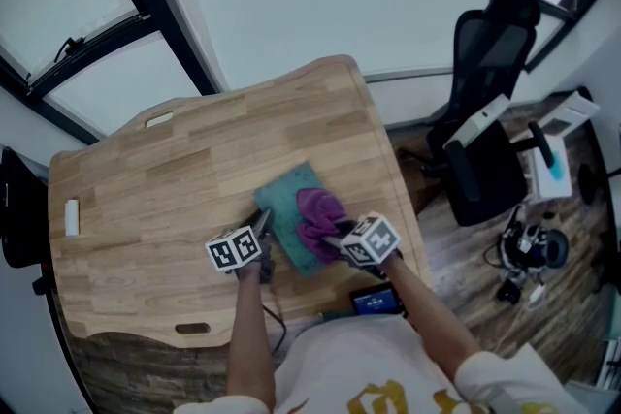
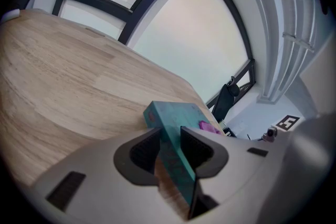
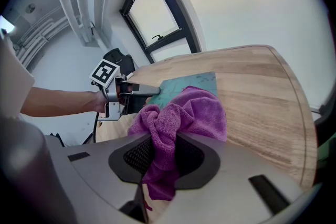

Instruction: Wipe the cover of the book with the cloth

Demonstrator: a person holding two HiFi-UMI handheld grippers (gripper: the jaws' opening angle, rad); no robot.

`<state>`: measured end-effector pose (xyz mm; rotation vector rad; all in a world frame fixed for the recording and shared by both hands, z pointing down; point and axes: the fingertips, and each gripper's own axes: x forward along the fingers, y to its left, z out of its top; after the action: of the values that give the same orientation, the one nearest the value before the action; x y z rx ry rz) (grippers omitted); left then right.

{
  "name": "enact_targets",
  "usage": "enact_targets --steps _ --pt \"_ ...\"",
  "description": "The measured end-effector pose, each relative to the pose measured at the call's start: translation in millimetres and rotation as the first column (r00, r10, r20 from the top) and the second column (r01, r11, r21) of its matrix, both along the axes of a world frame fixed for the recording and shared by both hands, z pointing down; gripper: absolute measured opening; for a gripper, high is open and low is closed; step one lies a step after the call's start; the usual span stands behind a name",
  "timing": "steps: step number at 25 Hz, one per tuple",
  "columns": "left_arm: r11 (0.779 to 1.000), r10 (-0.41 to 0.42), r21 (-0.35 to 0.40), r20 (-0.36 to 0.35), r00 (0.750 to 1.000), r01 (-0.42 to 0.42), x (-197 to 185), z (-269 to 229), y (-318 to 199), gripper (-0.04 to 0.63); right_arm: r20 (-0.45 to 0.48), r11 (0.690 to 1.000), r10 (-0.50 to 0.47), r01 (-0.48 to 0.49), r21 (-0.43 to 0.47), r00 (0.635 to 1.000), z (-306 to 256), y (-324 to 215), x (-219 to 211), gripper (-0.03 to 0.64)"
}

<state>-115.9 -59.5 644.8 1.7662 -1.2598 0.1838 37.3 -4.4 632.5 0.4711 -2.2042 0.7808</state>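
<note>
Book (image 2: 176, 115) edge clamped by left tool (image 2: 170, 139); right tool (image 3: 164, 150) grips cloth (image 3: 194, 113).

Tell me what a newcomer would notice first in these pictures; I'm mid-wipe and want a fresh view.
The bright purple fluffy cloth stands out first, bunched on the teal rectangular book near the person's side of the light wooden table and clamped in the right hand-held gripper. Next comes the left hand-held gripper, its jaws shut on the book's edge at the person's left.

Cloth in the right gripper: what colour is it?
The cloth is purple, plain with no pattern; the right gripper view shows it best.
</note>
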Motion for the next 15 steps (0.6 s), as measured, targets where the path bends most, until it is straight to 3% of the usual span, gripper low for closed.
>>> enact_targets --steps 15 --pt "1.000 0.004 -0.002 -0.008 1.000 -0.004 0.5 0.5 0.6 0.124 -0.016 1.000 -0.001 0.002 0.014 1.000 -1.1 -6.1 3.9 0.097"
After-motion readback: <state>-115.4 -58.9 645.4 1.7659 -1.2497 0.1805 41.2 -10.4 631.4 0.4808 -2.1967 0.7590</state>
